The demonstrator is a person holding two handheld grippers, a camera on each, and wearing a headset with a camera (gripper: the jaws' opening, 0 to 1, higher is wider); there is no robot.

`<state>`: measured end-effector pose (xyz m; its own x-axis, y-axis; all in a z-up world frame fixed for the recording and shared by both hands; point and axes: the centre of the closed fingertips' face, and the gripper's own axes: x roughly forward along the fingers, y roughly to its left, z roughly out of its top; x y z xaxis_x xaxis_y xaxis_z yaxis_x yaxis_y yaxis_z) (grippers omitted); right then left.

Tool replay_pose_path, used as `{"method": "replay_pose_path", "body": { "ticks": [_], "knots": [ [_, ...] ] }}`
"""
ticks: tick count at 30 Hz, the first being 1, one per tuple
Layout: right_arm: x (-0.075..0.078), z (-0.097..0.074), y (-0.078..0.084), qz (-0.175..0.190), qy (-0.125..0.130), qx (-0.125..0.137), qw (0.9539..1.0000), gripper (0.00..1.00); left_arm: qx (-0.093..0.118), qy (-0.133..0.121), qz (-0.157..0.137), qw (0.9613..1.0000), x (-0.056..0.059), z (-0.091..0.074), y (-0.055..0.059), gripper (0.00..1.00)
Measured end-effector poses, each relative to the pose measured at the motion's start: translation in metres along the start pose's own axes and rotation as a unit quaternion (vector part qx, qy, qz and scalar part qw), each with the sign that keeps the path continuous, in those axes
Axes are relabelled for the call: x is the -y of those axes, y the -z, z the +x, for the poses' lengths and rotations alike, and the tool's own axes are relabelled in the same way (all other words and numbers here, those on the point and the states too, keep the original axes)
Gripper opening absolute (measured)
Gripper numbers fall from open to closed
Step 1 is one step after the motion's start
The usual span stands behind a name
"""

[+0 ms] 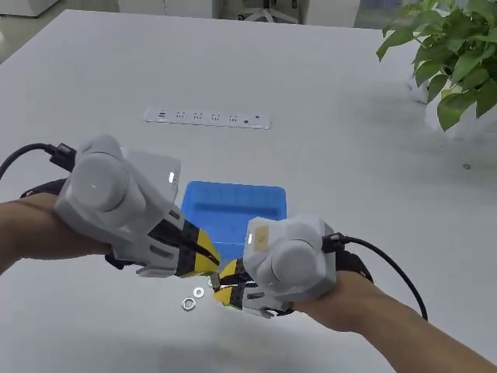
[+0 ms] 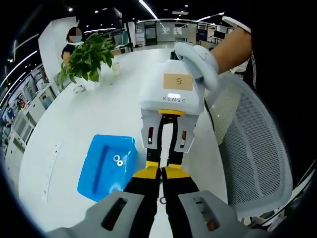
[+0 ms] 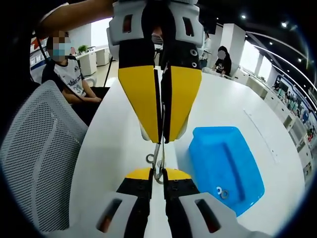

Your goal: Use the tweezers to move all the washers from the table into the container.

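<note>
Thin bare-metal tweezers (image 3: 158,157) bridge the two grippers. The left gripper (image 3: 161,140) presses its broad yellow-padded jaws together on one end. The right gripper (image 3: 158,174) pinches the other end between black, yellow-tipped jaws. Two small, silvery, ring-shaped washers (image 1: 189,304) lie on the smooth white table (image 1: 326,116), just beside the jaws. Two more sit in the shallow, glossy blue plastic container (image 3: 233,153), a rounded rectangle nearby.

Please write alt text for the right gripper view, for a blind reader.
The left gripper and right gripper meet tip to tip over a white table, both shut on thin tweezers beside a washer. A blue container at right holds two washers.
</note>
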<state>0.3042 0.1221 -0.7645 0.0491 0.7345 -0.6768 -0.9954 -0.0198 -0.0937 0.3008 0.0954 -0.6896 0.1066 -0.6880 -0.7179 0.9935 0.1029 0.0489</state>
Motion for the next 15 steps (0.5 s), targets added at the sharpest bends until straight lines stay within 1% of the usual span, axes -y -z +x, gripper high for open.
{"method": "replay_pose_path", "body": {
  "ticks": [11, 15],
  "knots": [
    [0.007, -0.010, -0.012, -0.013, 0.010, 0.002, 0.9999, 0.10, 0.003, -0.006, 0.010, 0.9999, -0.007, -0.011, -0.008, 0.06],
    [0.011, -0.015, -0.016, -0.015, 0.014, 0.004, 0.9998, 0.10, 0.007, -0.012, 0.014, 0.9998, -0.011, -0.015, -0.013, 0.06]
  ]
}}
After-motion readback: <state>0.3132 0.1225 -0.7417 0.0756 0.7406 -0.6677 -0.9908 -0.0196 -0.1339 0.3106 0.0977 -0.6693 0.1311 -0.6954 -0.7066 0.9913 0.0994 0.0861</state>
